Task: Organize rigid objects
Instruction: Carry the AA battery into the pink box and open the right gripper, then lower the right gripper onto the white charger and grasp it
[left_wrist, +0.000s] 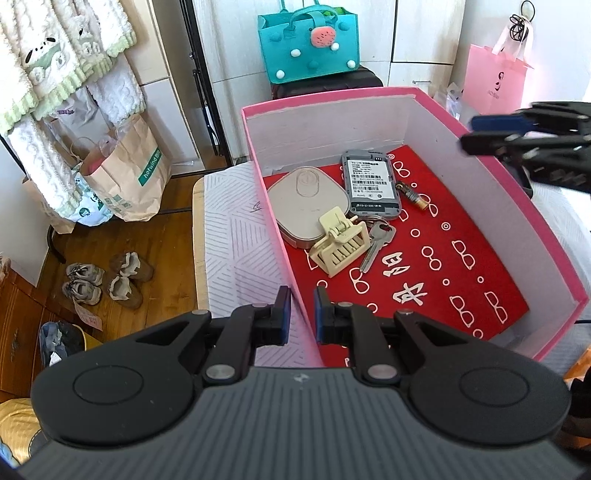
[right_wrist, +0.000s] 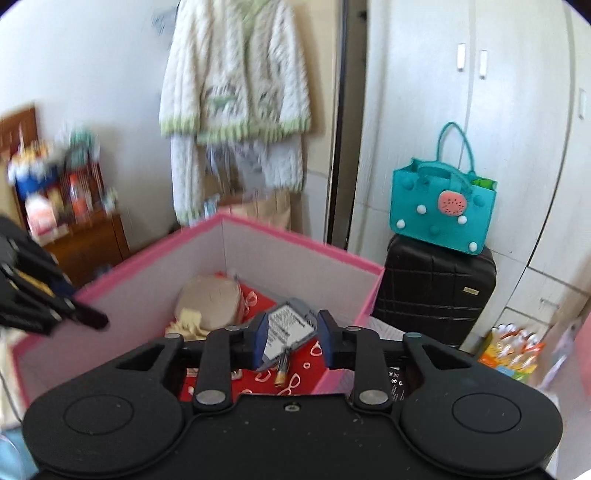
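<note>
Black left tongs (left_wrist: 302, 306) fill the foreground of the left wrist view, clamped on the left wall of a pink box (left_wrist: 491, 177) close to its near left corner and apparently steadying it on the cloth-covered surface (left_wrist: 229, 236). Gathered on the box's red patterned liner (left_wrist: 443, 266), toward the far left corner, lie the sorted things: a beige rounded case (left_wrist: 303, 206) against the left wall, a cream plastic clip (left_wrist: 340, 245) leaning on its near edge, a key (left_wrist: 376, 242) just beside the clip, a grey labelled device (left_wrist: 371, 184) toward the far wall, and a small battery (left_wrist: 415, 195) at that device's right. The liner's near right half is bare. Above the box's right wall hang the right tongs (left_wrist: 471, 133), jaws apart and empty. From the right wrist view, blurred at its edges, those same tongs stand partly open above the rim with nothing between the pads; the grey device and battery show beyond them on the liner, apart from the jaws, and the left tongs enter at the left edge. Judged from this, the work sits between placements: one hand braces the box while the other is free. The next move would call for drawing the free tongs clear of the right wall and finding another loose rigid object; none shows outside the box in either view.
</note>
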